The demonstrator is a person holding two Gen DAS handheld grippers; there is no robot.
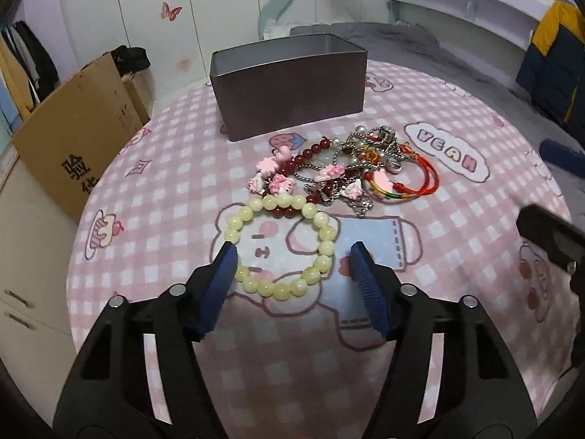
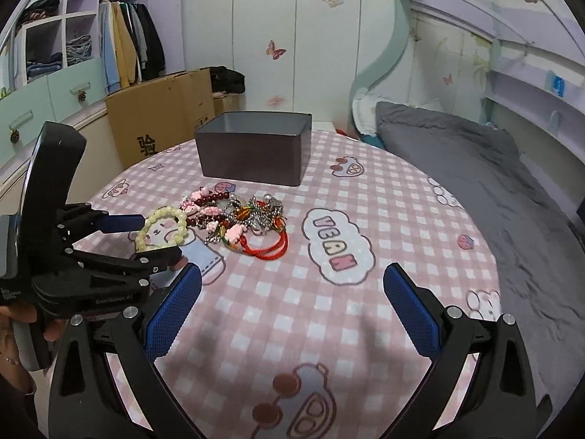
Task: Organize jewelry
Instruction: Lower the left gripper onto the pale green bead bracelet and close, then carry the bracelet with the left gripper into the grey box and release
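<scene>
Yellow bead bracelet (image 1: 283, 247) between left gripper (image 1: 292, 259) jaws; one tin (image 1: 292, 102).

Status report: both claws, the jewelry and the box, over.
Left claw open around yellow bead bracelet. Right claw open, holding nothing. Jewelry pile outside the tin box. Path to the box unobstructed.

A bed covered with a pink checked blanket (image 1: 175, 197) printed with cartoon figures carries everything. Toward twelve o'clock on it stands an open dark rectangular tin (image 1: 289, 87). Nearer the middle lies a tangled heap of jewelry (image 1: 343, 168): dark red beads, silver chains, pink charms, red cords. At the heap's seven o'clock, touching it, a pale yellow bead bracelet (image 1: 281, 245) lies flat. A grey quilt (image 2: 512, 197) spreads at three o'clock.
</scene>
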